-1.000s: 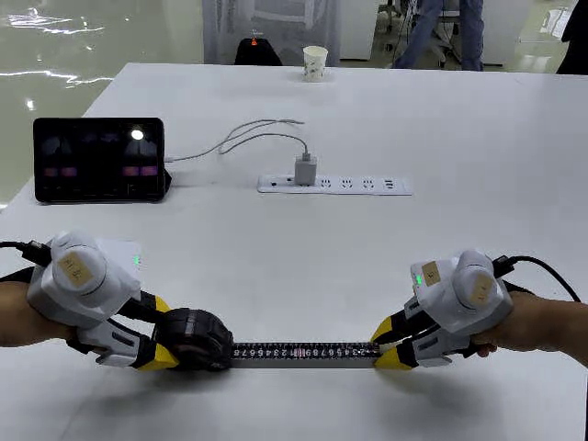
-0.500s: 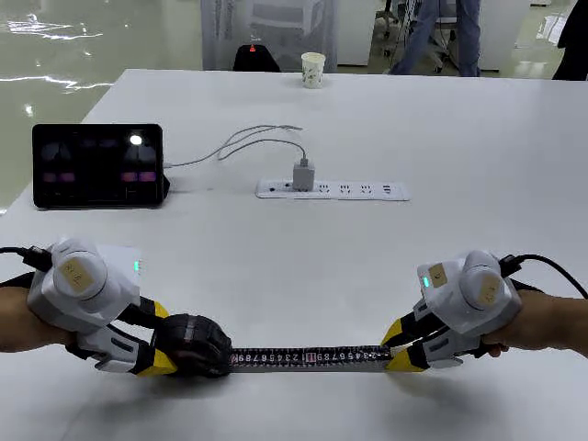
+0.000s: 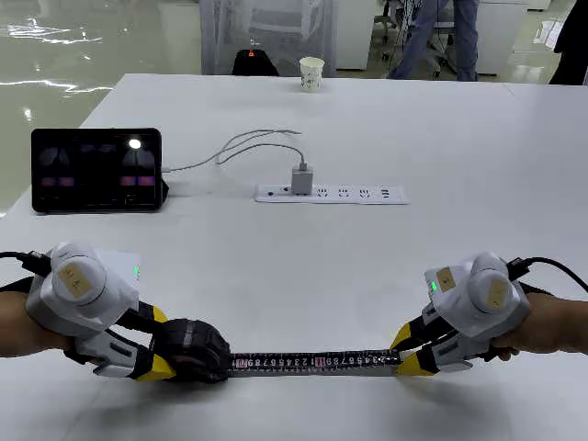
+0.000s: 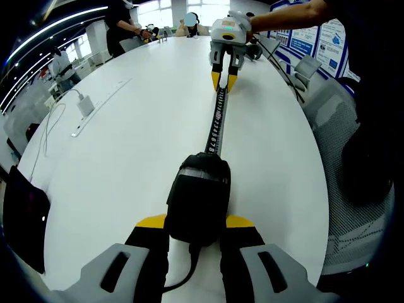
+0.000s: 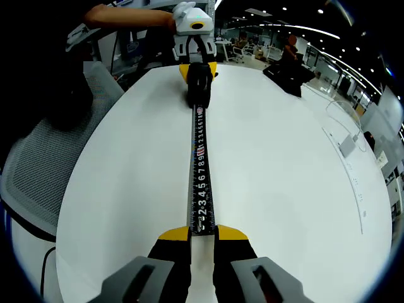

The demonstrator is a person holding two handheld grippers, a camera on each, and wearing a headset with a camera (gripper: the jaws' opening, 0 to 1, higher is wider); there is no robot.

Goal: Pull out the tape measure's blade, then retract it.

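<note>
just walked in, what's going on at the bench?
A person is working with a handheld gripper in each hand. The left gripper is shut on the black tape measure, the right gripper pinches the end of its blade, and the blade lies stretched along the white table between them. Retracting is not yet done. A tablet, power strip and paper cup sit farther back.
</note>
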